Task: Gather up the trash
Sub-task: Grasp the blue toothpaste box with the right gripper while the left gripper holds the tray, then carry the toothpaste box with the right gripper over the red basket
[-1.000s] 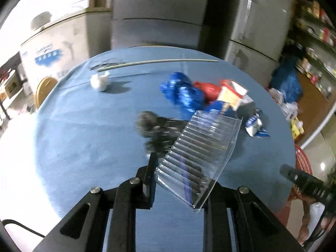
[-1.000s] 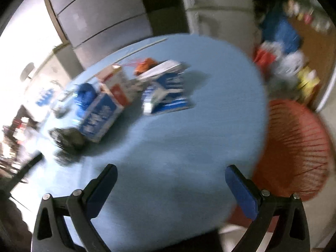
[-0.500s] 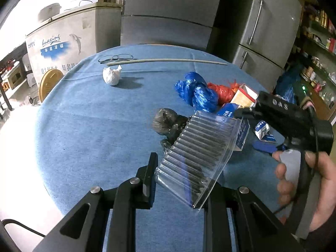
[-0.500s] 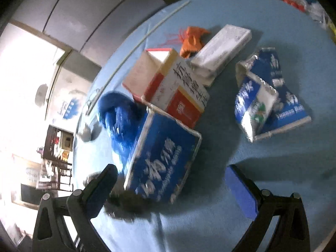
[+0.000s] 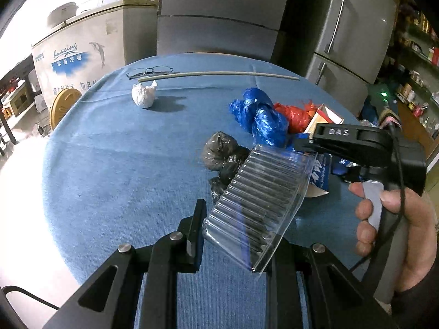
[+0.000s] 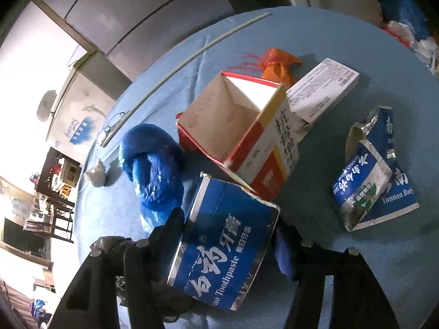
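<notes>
On the blue table, my right gripper is closing around the toothpaste box, mid-pickup; my left gripper pinches the clear ribbed tray. Next: firm squeeze, then lift.

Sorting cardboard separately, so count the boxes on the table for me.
3: the blue toothpaste box between the right hand-held gripper's closing jaws, the open red box behind it, the white box beyond. The pile may hide others.
</notes>
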The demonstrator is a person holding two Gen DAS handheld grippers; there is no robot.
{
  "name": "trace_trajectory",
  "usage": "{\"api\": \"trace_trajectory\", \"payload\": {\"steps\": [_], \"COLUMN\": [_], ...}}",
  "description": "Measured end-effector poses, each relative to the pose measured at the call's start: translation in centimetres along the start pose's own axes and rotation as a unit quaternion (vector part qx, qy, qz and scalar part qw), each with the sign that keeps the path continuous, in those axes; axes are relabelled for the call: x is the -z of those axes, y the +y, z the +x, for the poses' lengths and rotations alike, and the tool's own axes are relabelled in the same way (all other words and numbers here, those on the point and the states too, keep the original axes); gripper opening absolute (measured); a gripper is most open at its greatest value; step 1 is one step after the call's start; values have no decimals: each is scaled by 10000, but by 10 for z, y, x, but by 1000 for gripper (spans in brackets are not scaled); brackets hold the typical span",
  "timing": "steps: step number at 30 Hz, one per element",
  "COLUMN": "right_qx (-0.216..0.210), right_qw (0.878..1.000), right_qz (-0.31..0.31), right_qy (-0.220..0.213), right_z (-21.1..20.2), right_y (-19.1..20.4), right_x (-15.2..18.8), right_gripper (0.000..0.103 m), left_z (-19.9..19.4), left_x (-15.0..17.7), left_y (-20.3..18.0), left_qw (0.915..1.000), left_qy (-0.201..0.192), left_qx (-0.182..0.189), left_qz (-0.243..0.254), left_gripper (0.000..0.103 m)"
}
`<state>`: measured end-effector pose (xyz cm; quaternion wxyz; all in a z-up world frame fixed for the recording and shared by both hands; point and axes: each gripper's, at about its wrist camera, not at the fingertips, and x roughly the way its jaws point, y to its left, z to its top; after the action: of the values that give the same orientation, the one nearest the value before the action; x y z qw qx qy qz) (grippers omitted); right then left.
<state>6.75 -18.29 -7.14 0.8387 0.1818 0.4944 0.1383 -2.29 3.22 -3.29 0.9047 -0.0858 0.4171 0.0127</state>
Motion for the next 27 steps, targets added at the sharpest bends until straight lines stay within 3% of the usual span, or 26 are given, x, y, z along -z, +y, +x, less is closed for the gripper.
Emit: {"api": "trace_trajectory", "payload": {"steps": [12,27], "right_qx": [-1,96], "right_qw": [9965,9899], "right_qz": [-103,417], "right_qy": [-833,-1354], "right_z": [-84,-156], "right_y": [-40,-111], "right_x": [27,52], "right_gripper": [64,64], "left_z": [-13,-15], "left_x": [-7,-19], "left_y": [-26,-93], "left_qw": [9995,9960], "left_qy": [-150,-85], "left_qx": [-16,89], "left_qz": [290,883], "left_gripper": [23,23]}}
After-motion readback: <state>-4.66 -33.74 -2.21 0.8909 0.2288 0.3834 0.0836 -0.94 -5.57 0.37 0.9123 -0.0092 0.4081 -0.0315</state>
